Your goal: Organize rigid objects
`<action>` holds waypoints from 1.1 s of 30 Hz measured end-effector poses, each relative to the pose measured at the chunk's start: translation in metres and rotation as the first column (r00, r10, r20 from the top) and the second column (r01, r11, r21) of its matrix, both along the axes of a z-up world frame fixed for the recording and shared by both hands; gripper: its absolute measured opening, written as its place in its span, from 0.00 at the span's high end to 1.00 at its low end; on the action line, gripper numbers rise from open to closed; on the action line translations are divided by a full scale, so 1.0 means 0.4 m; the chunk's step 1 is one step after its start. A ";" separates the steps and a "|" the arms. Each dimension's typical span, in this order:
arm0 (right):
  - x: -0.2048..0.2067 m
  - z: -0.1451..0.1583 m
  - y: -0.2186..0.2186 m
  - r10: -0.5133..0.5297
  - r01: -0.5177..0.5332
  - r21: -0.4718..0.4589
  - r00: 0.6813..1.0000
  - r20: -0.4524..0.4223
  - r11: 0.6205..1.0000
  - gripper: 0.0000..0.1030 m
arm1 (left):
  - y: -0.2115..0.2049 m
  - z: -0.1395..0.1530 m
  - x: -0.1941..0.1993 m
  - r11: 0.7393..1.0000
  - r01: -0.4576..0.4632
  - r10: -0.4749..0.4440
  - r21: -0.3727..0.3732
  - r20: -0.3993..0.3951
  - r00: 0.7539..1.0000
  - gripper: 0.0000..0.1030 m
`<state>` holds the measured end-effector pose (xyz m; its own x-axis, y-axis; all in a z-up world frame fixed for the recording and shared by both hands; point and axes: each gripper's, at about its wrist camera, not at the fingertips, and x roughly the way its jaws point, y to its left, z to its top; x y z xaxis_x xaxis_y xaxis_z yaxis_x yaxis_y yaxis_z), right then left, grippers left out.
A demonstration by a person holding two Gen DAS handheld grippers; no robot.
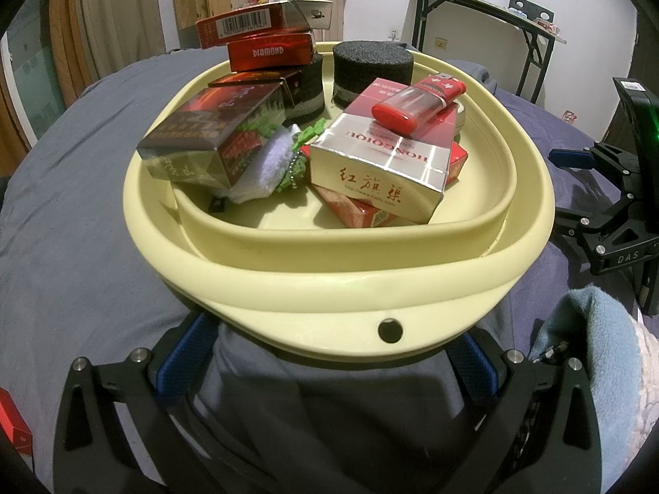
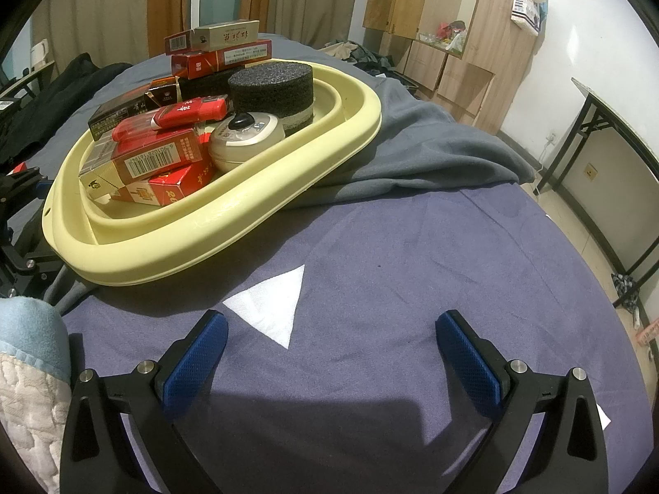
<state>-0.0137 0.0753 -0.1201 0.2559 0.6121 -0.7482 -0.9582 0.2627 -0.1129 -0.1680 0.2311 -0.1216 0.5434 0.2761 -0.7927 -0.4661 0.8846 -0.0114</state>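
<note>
A cream basin (image 1: 329, 255) (image 2: 197, 243) sits on the cloth-covered bed, piled with rigid items. Stacked red cigarette boxes (image 1: 267, 53) (image 2: 222, 57) stand at its far side beside two black foam cylinders (image 1: 370, 66) (image 2: 272, 90). A gold and red box (image 1: 383, 164) carries a red lighter-shaped case (image 1: 416, 103) (image 2: 185, 115). A dark box (image 1: 206, 136) leans on a white fluffy keychain (image 1: 267, 160). A round cream device (image 2: 247, 136) lies by the rim. My left gripper (image 1: 333, 329) is open, its fingertips at the basin's near rim. My right gripper (image 2: 331, 321) (image 1: 597, 206) is open over bare cloth.
A white triangle patch (image 2: 276, 304) marks the purple sheet in front of the right gripper. A grey blanket (image 2: 412, 144) lies under the basin. Light blue fleece fabric (image 1: 597, 329) (image 2: 24, 329) is close by. A red box (image 1: 12, 428) lies at the left edge. A folding table (image 1: 494, 12) stands behind.
</note>
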 end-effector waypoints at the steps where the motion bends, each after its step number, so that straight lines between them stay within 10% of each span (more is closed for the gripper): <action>1: 0.000 0.000 0.000 0.000 0.000 0.000 1.000 0.000 1.000 0.00 | 0.000 0.000 0.000 1.000 0.000 0.000 0.000 0.000 1.000 0.00; 33: 0.000 0.000 0.000 0.000 0.000 0.000 1.000 0.000 1.000 0.00 | -0.006 0.002 0.001 1.000 0.000 0.000 0.005 -0.004 1.000 0.00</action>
<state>-0.0137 0.0754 -0.1202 0.2559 0.6121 -0.7482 -0.9583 0.2627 -0.1129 -0.1675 0.2287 -0.1209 0.5401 0.2802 -0.7936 -0.4662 0.8847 -0.0049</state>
